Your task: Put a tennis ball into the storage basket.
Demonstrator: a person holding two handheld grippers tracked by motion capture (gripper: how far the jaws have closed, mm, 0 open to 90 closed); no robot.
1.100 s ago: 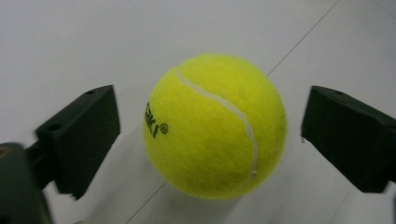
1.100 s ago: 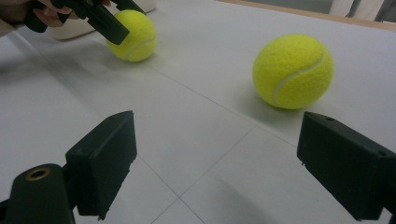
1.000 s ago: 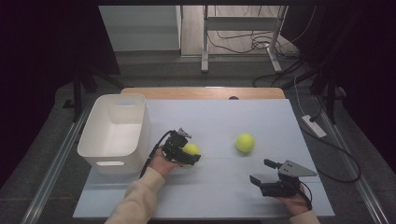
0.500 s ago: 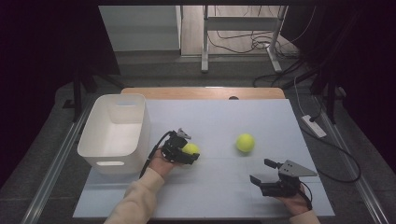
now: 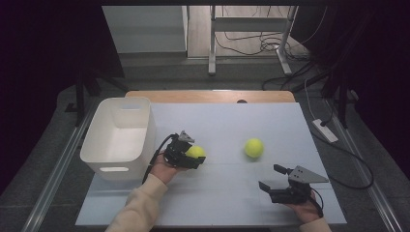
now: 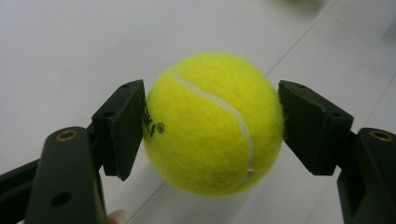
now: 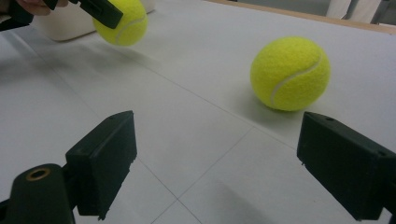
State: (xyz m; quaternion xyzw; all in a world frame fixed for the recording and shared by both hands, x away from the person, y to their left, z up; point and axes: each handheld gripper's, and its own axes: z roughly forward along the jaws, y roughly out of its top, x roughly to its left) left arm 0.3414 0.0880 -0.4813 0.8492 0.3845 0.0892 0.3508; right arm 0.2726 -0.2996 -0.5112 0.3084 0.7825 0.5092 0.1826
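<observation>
The left gripper (image 5: 189,157) is clamping a fuzzy yellow tennis ball (image 6: 212,123), just beside the white plastic bin (image 5: 118,166). The right gripper (image 5: 273,183) is resting with jaws apart. Judged step: grasp secured; next, lifting the ball over the bin's rim.

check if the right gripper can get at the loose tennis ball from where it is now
Probably yes. The right gripper is open, and the loose tennis ball lies on bare table just ahead of its fingers, with nothing between them.
</observation>
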